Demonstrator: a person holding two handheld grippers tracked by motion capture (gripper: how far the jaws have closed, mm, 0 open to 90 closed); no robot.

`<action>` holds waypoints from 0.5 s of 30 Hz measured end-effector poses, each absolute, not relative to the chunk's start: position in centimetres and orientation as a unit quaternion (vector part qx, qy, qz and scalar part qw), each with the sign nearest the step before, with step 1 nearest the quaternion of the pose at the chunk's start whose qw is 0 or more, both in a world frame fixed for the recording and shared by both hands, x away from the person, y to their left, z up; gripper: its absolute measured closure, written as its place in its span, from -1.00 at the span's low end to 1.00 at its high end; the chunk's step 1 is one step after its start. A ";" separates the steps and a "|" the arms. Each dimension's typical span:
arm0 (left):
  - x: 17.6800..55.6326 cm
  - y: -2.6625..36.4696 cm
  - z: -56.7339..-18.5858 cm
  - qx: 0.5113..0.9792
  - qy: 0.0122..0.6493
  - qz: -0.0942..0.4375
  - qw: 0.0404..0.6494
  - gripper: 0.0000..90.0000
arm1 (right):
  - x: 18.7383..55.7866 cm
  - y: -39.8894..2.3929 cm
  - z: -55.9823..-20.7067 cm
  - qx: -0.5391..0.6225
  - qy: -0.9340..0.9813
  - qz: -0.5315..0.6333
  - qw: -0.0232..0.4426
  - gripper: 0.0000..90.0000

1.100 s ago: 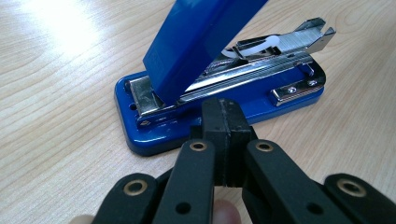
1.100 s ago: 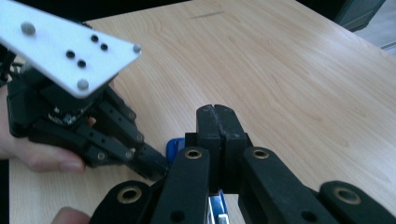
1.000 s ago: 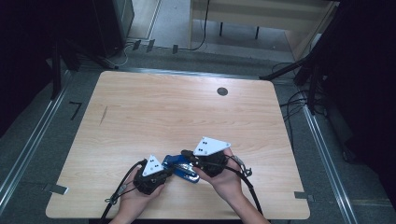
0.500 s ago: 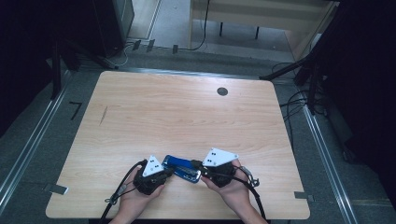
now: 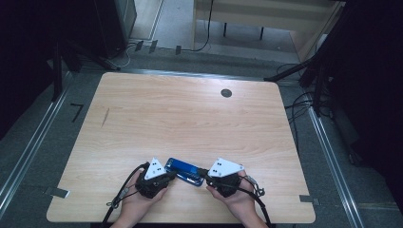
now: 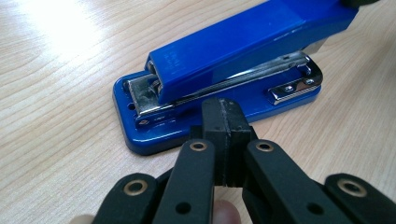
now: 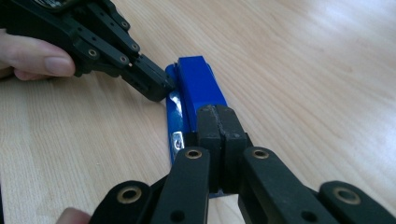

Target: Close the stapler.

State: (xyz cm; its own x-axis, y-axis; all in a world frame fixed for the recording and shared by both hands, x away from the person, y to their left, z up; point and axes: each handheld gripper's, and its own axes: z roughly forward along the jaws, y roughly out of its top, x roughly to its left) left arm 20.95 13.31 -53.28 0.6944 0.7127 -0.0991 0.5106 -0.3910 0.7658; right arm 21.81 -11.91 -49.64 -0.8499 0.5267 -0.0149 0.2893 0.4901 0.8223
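A blue stapler (image 5: pixel 184 171) lies flat on the wooden table (image 5: pixel 190 118) near its front edge, between both hands. My left gripper (image 5: pixel 169 176) is shut with nothing between its jaws, and its tips (image 6: pixel 223 116) sit against the side of the stapler's base (image 6: pixel 154 135). My right gripper (image 5: pixel 204 178) is also shut and empty. Its tips (image 7: pixel 217 122) lie at the near end of the stapler (image 7: pixel 198 86), over its blue top arm. The right gripper view also shows the left gripper (image 7: pixel 156 88) touching the stapler's far end.
A round black grommet (image 5: pixel 226 93) sits in the tabletop at the back right. A short dark mark (image 5: pixel 105 116) lies on the left part of the wood. Cables trail from both grippers over the table's front edge (image 5: pixel 180 221).
My right gripper has come down and shifted right, from above the stapler to its right end. The left gripper and the stapler have stayed where they were.
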 end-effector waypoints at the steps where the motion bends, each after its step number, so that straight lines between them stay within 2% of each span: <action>1: 20.9 13.3 -53.3 0.825 0.371 0.124 0.409 1.00 | 21.9 -11.9 -49.7 0.241 0.853 0.444 0.131 1.00; 15: 21.0 13.4 -53.3 0.822 0.375 0.122 0.410 1.00 | 21.8 -12.1 -50.4 0.264 0.847 0.447 0.115 1.00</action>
